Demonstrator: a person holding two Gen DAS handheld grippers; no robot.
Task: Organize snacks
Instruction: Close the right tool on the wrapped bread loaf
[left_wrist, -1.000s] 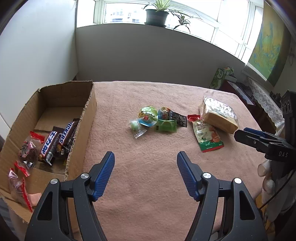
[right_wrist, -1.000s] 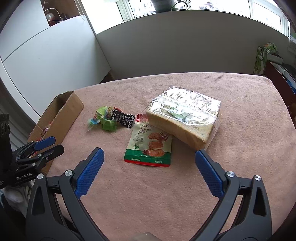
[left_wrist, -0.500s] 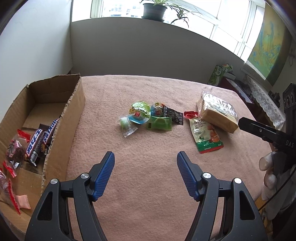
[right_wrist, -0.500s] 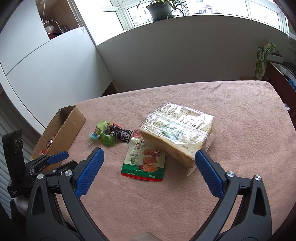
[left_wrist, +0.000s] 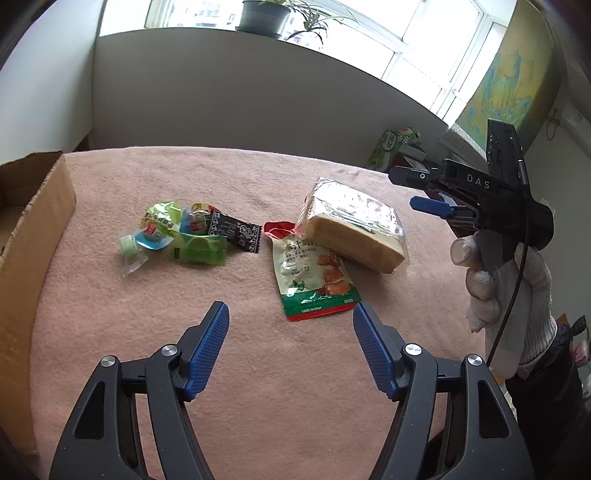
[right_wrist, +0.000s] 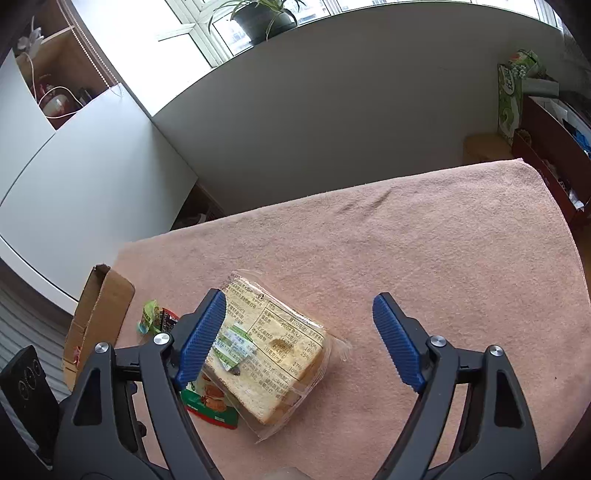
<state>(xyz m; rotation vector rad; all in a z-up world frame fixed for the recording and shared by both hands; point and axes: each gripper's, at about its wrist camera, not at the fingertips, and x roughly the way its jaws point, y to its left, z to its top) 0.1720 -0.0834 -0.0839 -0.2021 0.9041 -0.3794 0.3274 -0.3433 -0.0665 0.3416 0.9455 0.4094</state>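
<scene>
A wrapped bread loaf (left_wrist: 354, 229) lies on the pink cloth, overlapping a green and white snack pouch (left_wrist: 314, 280). Several small sweets and a black packet (left_wrist: 184, 236) lie in a cluster to its left. The cardboard box (left_wrist: 33, 236) stands at the left edge. My left gripper (left_wrist: 290, 325) is open and empty, just short of the pouch. My right gripper (right_wrist: 299, 317) is open and empty above the bread loaf (right_wrist: 273, 350); its left finger overlaps the loaf's left side. The right gripper also shows in the left wrist view (left_wrist: 428, 192), right of the loaf.
The pink cloth (right_wrist: 443, 258) covers the table up to the back and right edges. The box (right_wrist: 99, 314) stands at the table's left. A dark red cabinet (right_wrist: 554, 158) and green packaging (right_wrist: 511, 92) stand beyond the right edge. A potted plant (left_wrist: 262, 14) sits on the windowsill.
My left gripper has swung right, away from the box and toward the pouch and loaf. My right gripper has moved forward over the bread loaf. Both stay open.
</scene>
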